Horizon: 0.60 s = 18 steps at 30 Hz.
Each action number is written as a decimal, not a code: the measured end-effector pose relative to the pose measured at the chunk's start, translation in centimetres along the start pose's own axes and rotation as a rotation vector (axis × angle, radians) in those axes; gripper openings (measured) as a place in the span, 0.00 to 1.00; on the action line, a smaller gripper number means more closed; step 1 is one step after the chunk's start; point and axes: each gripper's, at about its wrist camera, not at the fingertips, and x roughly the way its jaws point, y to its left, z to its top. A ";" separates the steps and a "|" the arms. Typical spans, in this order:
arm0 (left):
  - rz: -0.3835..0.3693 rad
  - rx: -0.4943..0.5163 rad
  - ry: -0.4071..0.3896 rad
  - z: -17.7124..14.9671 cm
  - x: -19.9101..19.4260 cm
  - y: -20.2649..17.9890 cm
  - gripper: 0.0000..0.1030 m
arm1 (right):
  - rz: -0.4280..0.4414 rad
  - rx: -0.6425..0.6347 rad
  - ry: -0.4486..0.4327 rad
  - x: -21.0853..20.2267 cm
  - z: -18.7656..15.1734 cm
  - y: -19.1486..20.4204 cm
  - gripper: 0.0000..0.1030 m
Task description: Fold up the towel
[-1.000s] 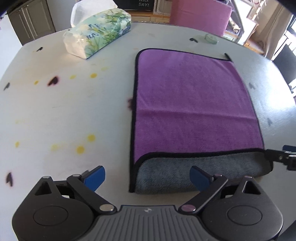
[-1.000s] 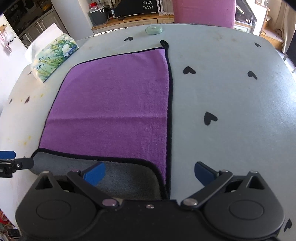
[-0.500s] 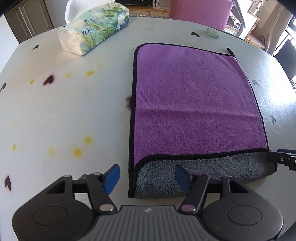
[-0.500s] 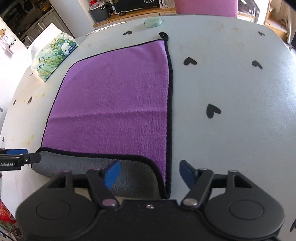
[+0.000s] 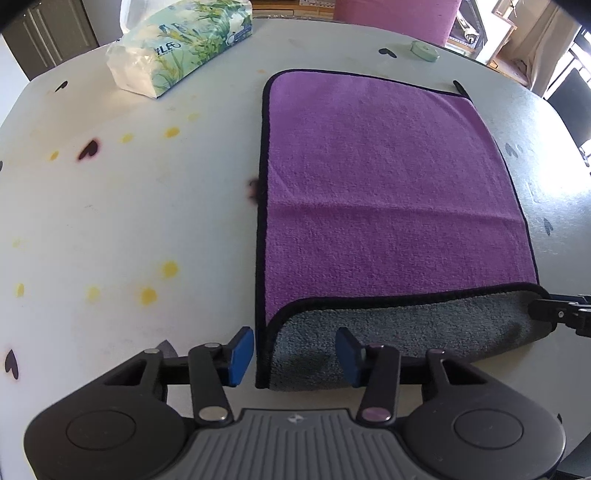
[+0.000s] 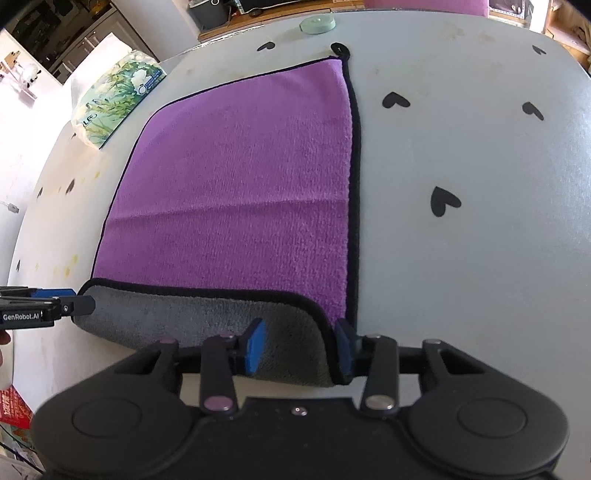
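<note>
Purple towel's (image 5: 388, 192) grey near corners between both parted claws.

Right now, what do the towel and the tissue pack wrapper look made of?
Towel: looks like plush microfibre, matte looped pile, purple face, grey underside, black stitched edging. Tissue pack: thin glossy plastic film, probably; it crinkles and glints at the end.

The towel (image 5: 388, 192) lies flat on the table (image 5: 110, 229), its near edge turned back over itself. The left gripper (image 5: 294, 356) straddles the near left corner of that turned-back strip, the right gripper (image 6: 300, 349) the near right corner. A tissue pack (image 5: 184, 40) sits far left, a small round lid (image 6: 317, 25) beyond the towel's far edge.
</note>
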 end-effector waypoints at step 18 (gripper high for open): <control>-0.027 0.055 0.043 -0.2 1.3 0.2 0.30 | -0.053 -0.052 0.037 0.7 -0.4 0.6 0.26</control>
